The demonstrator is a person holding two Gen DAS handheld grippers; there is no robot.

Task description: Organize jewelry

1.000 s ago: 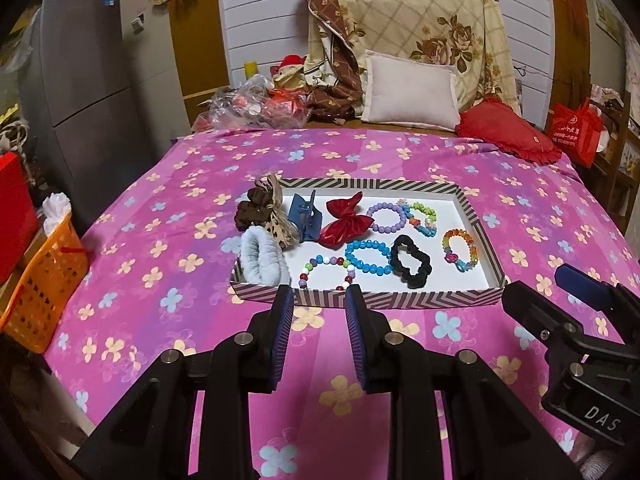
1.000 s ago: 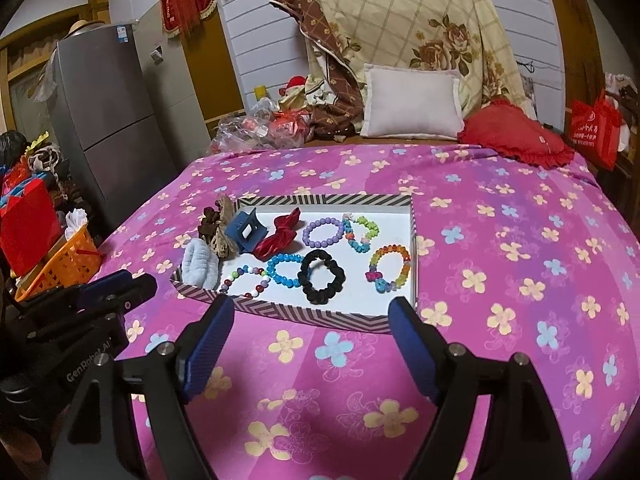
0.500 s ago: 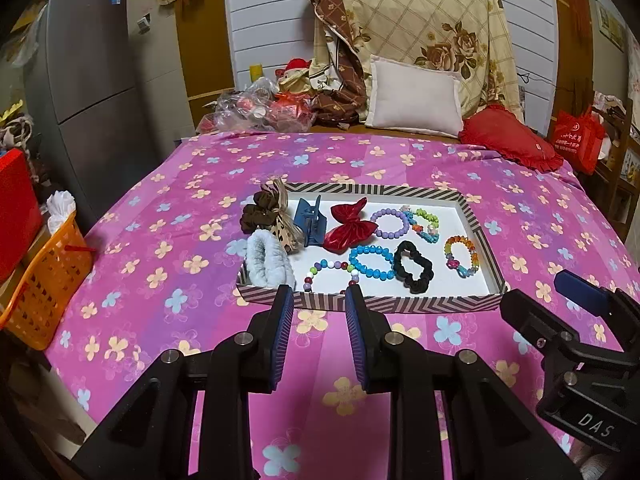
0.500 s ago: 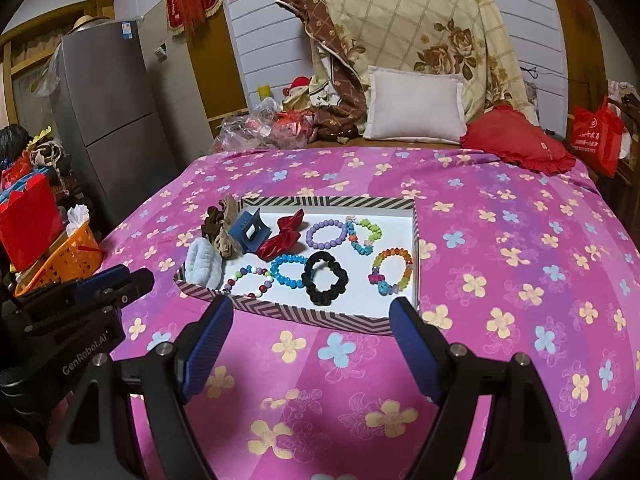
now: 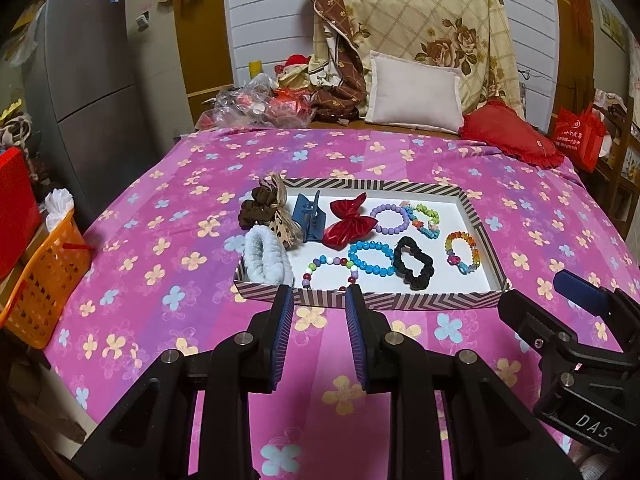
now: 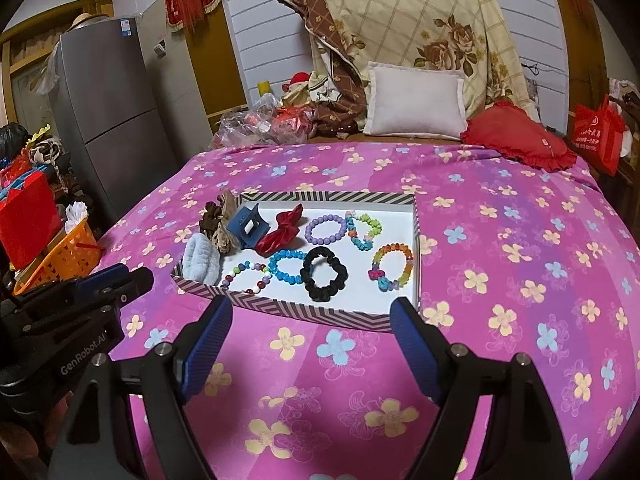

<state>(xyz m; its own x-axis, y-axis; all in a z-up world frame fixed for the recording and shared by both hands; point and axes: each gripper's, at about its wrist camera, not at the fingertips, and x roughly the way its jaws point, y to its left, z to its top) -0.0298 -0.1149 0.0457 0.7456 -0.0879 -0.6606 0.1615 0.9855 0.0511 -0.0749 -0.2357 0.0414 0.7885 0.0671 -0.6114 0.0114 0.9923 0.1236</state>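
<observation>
A striped-rim tray [image 5: 400, 302] [image 6: 320, 314] with a white floor lies on the pink flowered bedspread. In it are a black scrunchie [image 5: 413, 262] [image 6: 323, 273], a blue bead bracelet [image 5: 371, 258], a rainbow bracelet [image 6: 392, 266], a purple bracelet [image 5: 390, 219], a red bow [image 5: 348, 222], a blue claw clip [image 6: 247, 227], a light-blue scrunchie [image 5: 266, 257] and brown scrunchies [image 5: 256, 210]. My left gripper [image 5: 318, 316] hovers just before the tray's near rim, fingers narrowly apart, empty. My right gripper [image 6: 310, 334] is wide open and empty, near the same rim.
An orange basket [image 5: 44, 280] stands off the bed's left side beside a grey fridge [image 5: 88, 92]. A white pillow [image 5: 416, 92], red cushion [image 5: 516, 134] and plastic bags [image 5: 256, 106] lie at the bed's far end. A red bag [image 6: 598, 134] stands at the right.
Both grippers have pulled back and risen slightly, so the tray sits a little farther off. Neither gripper's opening has changed.
</observation>
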